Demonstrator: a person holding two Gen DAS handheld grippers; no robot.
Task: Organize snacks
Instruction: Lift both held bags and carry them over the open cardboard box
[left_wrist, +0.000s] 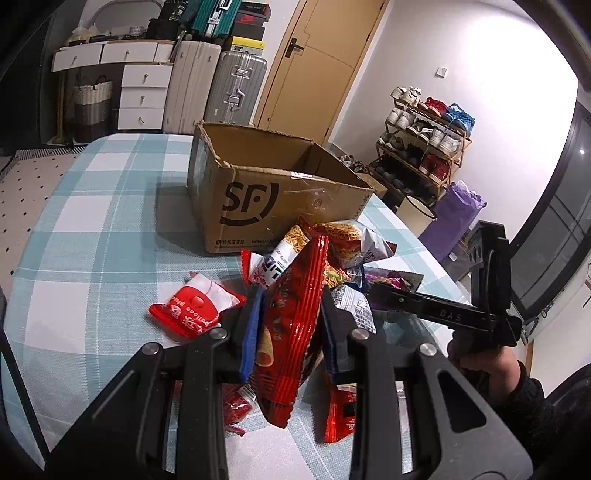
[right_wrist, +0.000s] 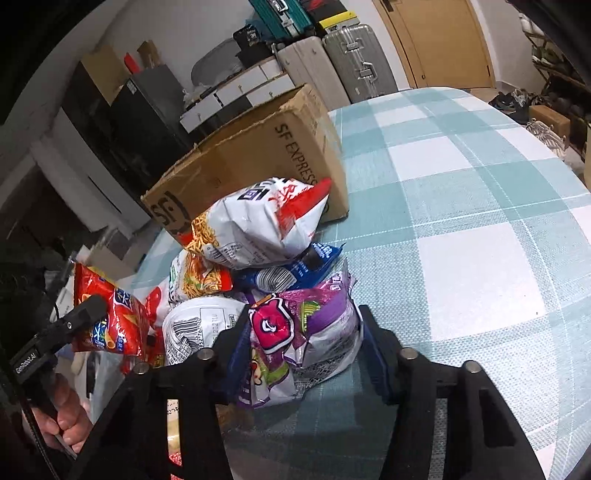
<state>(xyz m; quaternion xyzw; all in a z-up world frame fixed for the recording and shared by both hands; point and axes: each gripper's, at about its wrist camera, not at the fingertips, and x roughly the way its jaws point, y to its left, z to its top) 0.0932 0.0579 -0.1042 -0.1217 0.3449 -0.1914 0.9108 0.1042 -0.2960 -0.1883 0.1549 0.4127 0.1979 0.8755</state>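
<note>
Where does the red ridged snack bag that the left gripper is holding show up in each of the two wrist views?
Left wrist view: the red ridged snack bag stands lower centre, pinched in the left gripper.
Right wrist view: same bag at the left edge, beside the snack pile, with one finger of that gripper across it.
Shared landmark: the cardboard box, behind the pile in both views.

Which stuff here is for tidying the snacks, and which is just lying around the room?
For the job:
- cardboard box
- red snack bag in the left tool
- purple snack bag in the right tool
- noodle snack bag

Just lying about:
- suitcases
- shoe rack
- white drawers
</note>
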